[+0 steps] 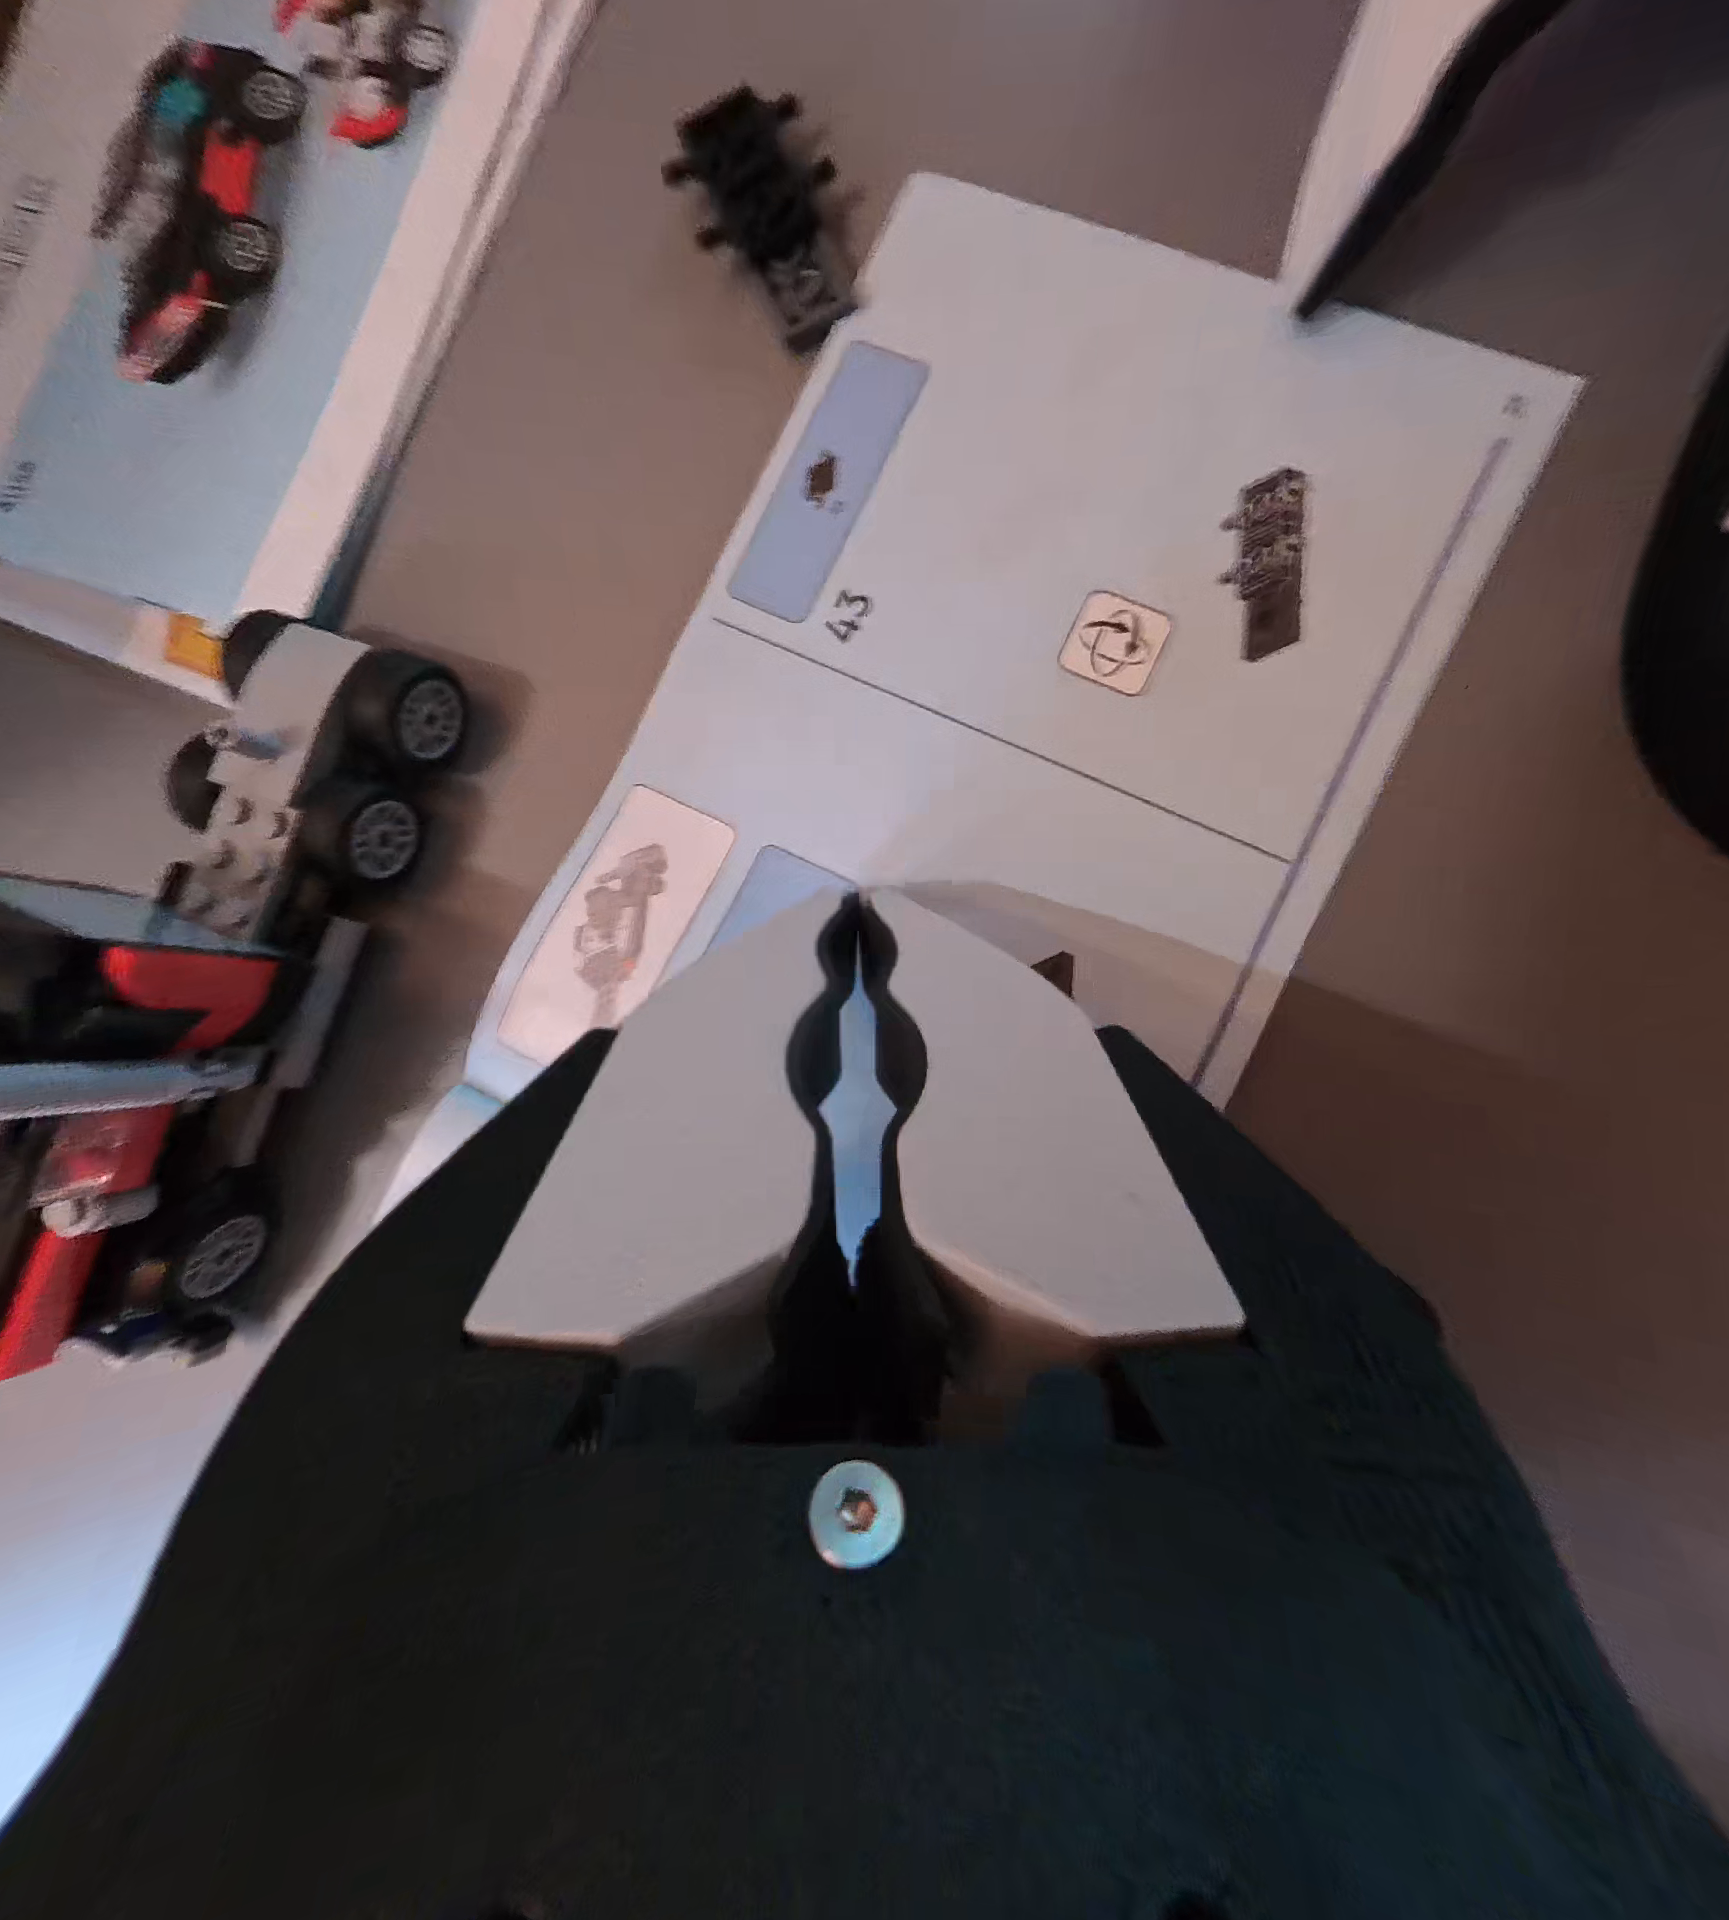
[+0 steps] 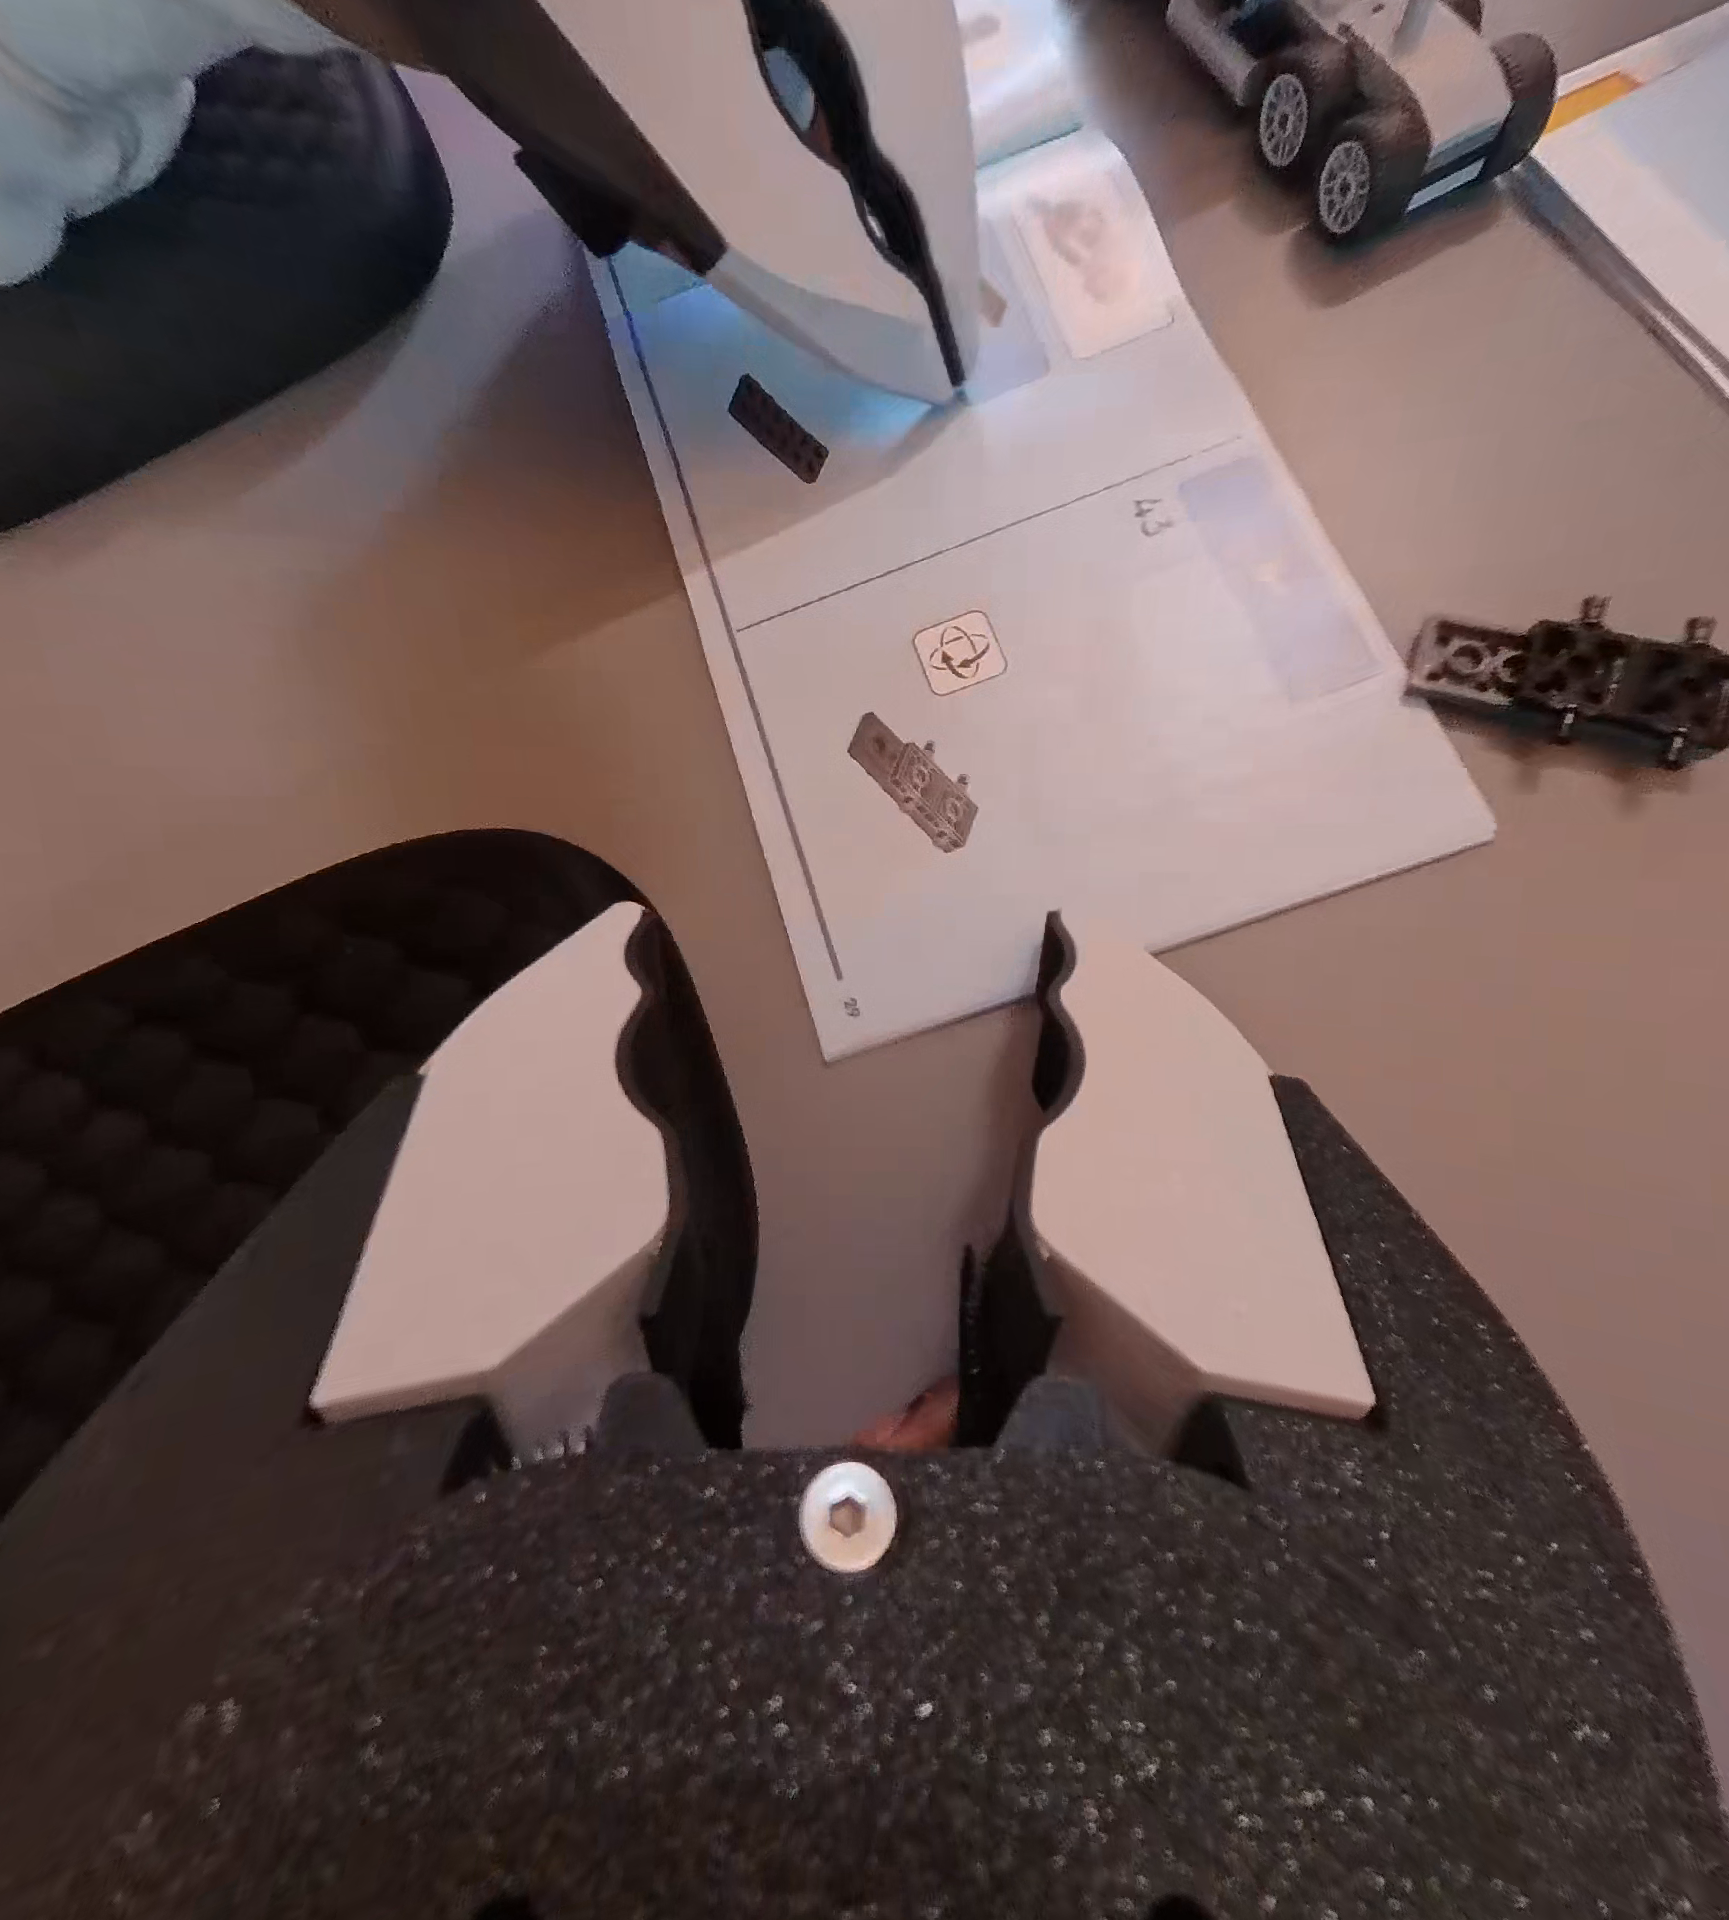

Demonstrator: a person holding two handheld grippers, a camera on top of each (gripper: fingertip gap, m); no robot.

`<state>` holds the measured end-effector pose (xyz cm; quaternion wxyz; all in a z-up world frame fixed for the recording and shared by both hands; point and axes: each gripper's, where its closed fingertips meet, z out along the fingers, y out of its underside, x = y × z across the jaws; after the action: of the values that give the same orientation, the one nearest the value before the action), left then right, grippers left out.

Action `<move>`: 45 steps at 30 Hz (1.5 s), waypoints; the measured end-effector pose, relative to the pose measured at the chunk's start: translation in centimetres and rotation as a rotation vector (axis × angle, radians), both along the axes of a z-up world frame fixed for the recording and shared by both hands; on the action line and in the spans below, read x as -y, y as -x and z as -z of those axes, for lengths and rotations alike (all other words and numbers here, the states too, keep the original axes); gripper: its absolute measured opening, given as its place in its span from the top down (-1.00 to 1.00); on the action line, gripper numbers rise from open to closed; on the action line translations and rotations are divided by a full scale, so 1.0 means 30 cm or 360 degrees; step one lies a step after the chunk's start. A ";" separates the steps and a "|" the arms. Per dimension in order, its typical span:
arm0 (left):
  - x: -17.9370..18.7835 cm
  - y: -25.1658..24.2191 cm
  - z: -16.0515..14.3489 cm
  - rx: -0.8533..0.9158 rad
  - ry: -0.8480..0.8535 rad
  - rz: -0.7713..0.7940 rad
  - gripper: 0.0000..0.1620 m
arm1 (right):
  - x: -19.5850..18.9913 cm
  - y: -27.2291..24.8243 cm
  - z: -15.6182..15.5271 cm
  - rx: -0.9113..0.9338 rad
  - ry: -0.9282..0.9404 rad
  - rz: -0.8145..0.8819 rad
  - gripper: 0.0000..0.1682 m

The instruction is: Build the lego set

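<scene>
My left gripper point(image 1: 855, 912) is shut, with nothing visible between its tips. It points down at the open instruction booklet point(image 1: 1078, 436). In the right wrist view its tips point(image 2: 951, 387) touch the page of the booklet point(image 2: 1130, 831). A small black plate point(image 2: 779, 442) lies on the page just beside them; only its corner point(image 1: 1055, 971) shows in the left wrist view. A black brick assembly with side pins point(image 1: 761, 213) lies on the table past the booklet's edge point(image 2: 1579, 691). My right gripper point(image 2: 844, 925) is open and empty, low over the table at the booklet's near corner.
A white wheeled vehicle section point(image 1: 320, 769) point(image 2: 1359, 114) and a red and black truck point(image 1: 81, 1122) stand left of the booklet. The set's box point(image 1: 164, 312) lies behind them. Black foam pads point(image 2: 60, 1143) point(image 2: 164, 343) point(image 1: 1722, 623) sit on the booklet's other side. The tips of one gripper are about 12 cm away from the tips of the other.
</scene>
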<state>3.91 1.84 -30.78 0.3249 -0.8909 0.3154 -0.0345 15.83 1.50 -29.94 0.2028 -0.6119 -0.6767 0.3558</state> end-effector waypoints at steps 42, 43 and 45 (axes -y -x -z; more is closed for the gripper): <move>0.007 -0.023 0.002 0.0390 0.0020 0.0060 1.00 | 0.093 0.288 -0.028 -0.0088 0.0092 -0.0097 0.09; 0.007 -0.023 0.002 0.0395 0.0021 0.0060 1.00 | 0.094 0.291 -0.029 -0.0091 0.0094 -0.0105 0.10; 0.006 -0.023 0.002 0.0401 0.0022 0.0064 1.00 | 0.094 0.295 -0.033 -0.0105 0.0114 -0.0115 0.12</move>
<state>4.62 1.65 -30.83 0.3549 -0.8753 0.2896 -0.1548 6.97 -1.31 -28.93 0.1899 -0.5818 -0.6781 0.4069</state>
